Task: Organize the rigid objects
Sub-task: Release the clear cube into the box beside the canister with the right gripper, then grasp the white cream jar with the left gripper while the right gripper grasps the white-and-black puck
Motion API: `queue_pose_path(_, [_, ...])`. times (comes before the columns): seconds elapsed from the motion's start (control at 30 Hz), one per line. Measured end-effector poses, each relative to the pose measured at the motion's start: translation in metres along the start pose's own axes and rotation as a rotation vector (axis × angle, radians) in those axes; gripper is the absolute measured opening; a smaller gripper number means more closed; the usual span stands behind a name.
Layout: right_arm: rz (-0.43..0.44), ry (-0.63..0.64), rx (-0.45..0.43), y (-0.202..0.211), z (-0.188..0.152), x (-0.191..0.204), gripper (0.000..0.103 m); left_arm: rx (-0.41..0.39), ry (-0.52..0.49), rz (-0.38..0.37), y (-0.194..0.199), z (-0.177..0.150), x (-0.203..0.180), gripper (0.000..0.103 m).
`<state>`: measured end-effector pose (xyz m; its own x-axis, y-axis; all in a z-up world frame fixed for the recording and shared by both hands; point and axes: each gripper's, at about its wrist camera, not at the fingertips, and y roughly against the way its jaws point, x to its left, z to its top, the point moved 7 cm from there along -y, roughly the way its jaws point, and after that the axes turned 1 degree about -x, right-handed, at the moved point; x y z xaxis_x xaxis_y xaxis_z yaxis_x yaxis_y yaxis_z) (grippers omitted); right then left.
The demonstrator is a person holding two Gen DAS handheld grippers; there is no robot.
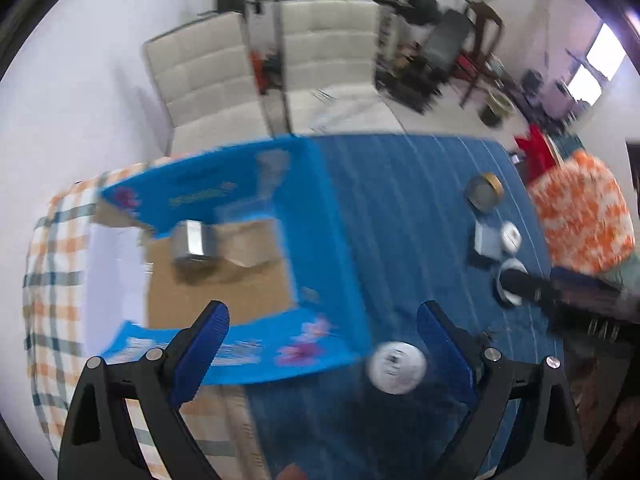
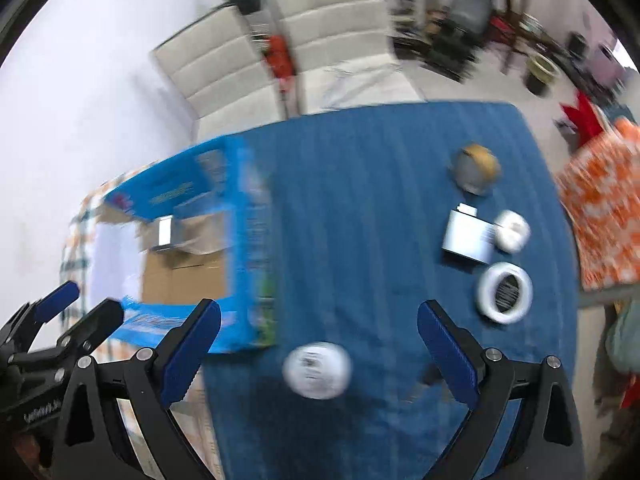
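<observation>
A: Largest first: blue cloth [image 2: 360, 200], then open blue carton [image 2: 240, 240] at its left edge, one silvery item [image 2: 165, 231] inside, blurred.

B: Smaller pieces?

A: Tin [image 2: 468, 238], tape ring [image 2: 505, 298], gold-rimmed jar [image 2: 476, 168] grouped right; white round lid [image 2: 318, 369] near, alone. Open cloth between.

B: Claws?

A: Left gripper [image 1: 324, 344] and right gripper [image 2: 320, 344]: both spread apart, empty.

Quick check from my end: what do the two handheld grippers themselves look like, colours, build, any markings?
Both match. The left gripper and right gripper have black, angular linkage arms with triangular cut-outs and silver round pivot bolts. Each finger carries a flat, dark-blue ribbed pad. In the right wrist view, the left gripper's black body shows small white lettering, too blurred to read. No cables, hands or sleeves are visible.
</observation>
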<state>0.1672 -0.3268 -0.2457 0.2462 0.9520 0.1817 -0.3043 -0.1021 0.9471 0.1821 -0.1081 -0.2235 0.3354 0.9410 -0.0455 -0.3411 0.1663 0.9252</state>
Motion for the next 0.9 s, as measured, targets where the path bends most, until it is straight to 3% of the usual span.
queue_pose_path(0.1, [-0.031, -0.077, 0.029, -0.003, -0.003, -0.059, 0.101, 0.073, -0.031, -0.015, -0.028, -0.023, -0.042, 0.096])
queue_pose_path(0.23, [-0.065, -0.140, 0.079, -0.016, -0.016, -0.118, 0.101, 0.149, -0.037, 0.021, -0.057, -0.061, -0.068, 0.096])
queue_pose_path(0.43, [-0.063, -0.271, 0.125, -0.052, -0.036, -0.193, 0.101, 0.284, 0.080, 0.046, -0.118, -0.107, -0.073, 0.096])
queue_pose_path(0.63, [-0.100, -0.309, 0.178, -0.106, -0.033, -0.226, 0.101, 0.349, 0.161, 0.052, -0.165, -0.111, -0.076, 0.096])
queue_pose_path(0.8, [-0.107, -0.303, 0.218, -0.139, -0.023, -0.237, 0.101, 0.339, 0.158, 0.067, -0.178, -0.108, -0.081, 0.096])
queue_pose_path(0.83, [-0.109, -0.303, 0.225, -0.144, -0.022, -0.238, 0.101, 0.337, 0.158, 0.068, -0.179, -0.108, -0.082, 0.095])
queue_pose_path(0.9, [-0.108, -0.308, 0.236, -0.152, -0.021, -0.241, 0.101, 0.329, 0.150, 0.073, -0.182, -0.109, -0.084, 0.072])
